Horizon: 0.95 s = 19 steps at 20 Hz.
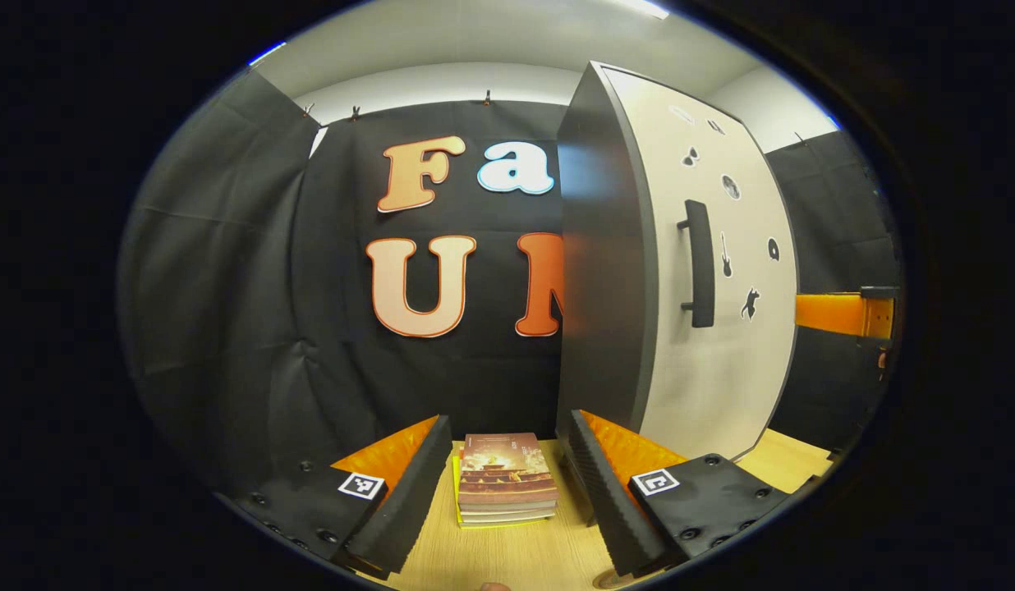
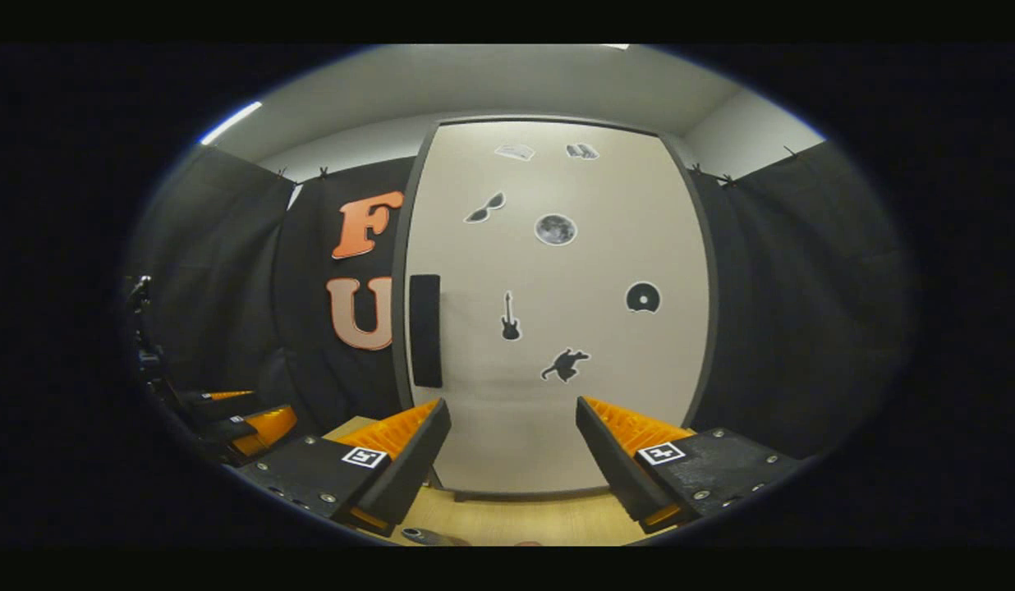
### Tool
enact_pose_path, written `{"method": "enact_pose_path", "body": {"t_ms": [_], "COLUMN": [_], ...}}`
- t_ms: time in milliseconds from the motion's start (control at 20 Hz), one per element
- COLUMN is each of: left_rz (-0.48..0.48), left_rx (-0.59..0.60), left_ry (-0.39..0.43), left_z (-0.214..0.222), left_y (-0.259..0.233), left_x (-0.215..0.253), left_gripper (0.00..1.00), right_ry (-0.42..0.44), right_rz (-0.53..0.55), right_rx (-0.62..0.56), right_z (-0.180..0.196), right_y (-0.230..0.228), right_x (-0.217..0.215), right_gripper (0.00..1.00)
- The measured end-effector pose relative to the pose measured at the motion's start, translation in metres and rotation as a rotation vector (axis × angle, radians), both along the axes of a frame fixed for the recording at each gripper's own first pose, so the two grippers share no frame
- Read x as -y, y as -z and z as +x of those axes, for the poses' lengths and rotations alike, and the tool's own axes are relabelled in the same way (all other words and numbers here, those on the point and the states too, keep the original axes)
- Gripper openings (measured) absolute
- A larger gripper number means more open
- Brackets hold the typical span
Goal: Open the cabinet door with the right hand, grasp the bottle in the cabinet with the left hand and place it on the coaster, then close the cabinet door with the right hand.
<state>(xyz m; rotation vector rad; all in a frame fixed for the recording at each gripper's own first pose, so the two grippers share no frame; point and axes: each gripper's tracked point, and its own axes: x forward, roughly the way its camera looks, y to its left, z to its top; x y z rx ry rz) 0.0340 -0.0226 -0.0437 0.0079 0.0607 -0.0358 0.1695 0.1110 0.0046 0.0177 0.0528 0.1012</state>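
Cabinet door: one pale door, shut flat against its dark frame; in the right gripper view it stands straight ahead at 12 o'clock, just beyond the fingertips.
Door handle: one dark vertical bar at the door's 9 o'clock edge; in the left gripper view it sits at about 2 o'clock.
Stickers on the door: seven counted in the right gripper view, two small ones near the top, sunglasses, a moon, a guitar, a disc and a leaping animal.
Cabinet: one; from the left gripper view its dark side panel is at 1 o'clock, the pale front angling away to the right.
Bottle: cannot tell where it is; the closed door hides the inside.
Books: one stack of several on the wooden table, at 6 o'clock between the left gripper's fingers, not touched by them.
Left gripper: jaws spread wide, nothing between them but air above the table; it also appears at 8 o'clock in the right gripper view.
Right gripper: jaws spread wide, holding nothing, pointed squarely at the door's lower half and apart from the handle.
Marker squares: two per gripper, one on each finger block.
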Motion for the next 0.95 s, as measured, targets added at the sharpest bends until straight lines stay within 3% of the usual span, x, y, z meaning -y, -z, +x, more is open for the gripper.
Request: {"method": "enact_pose_path", "body": {"t_ms": [100,200,250,300,550,650,950], "left_rz": [-0.014,-0.021,-0.021,-0.019,-0.008,-0.008,0.001], "left_rx": [0.000,0.003,0.007,0.011,0.047,0.055,0.068], "left_ry": [-0.007,-0.019,-0.023,-0.031,-0.056,-0.063,-0.061], "left_z": [-0.018,-0.037,-0.045,-0.054,-0.095,-0.108,-0.131], "left_y": [-0.004,-0.008,-0.012,-0.016,-0.035,-0.039,-0.045], "left_x": [0.007,0.012,0.014,0.015,0.023,0.023,0.021], "left_gripper": [0.94,0.94,0.94,0.94,0.94,0.94,0.94], "right_ry": [0.009,0.014,0.016,0.015,0.006,0.011,0.025], "right_rz": [-0.009,-0.005,-0.002,0.002,0.022,0.023,-0.004], "right_rx": [-0.004,-0.004,-0.005,-0.007,-0.001,0.005,0.049], "right_z": [-0.024,-0.046,-0.057,-0.069,-0.115,-0.129,-0.162], "right_y": [0.002,0.003,0.004,0.003,0.000,-0.001,-0.008], "right_x": [0.015,0.029,0.035,0.041,0.060,0.066,0.070], "right_gripper": [0.99,0.95,0.99,0.95,0.95,0.99,0.95]}}
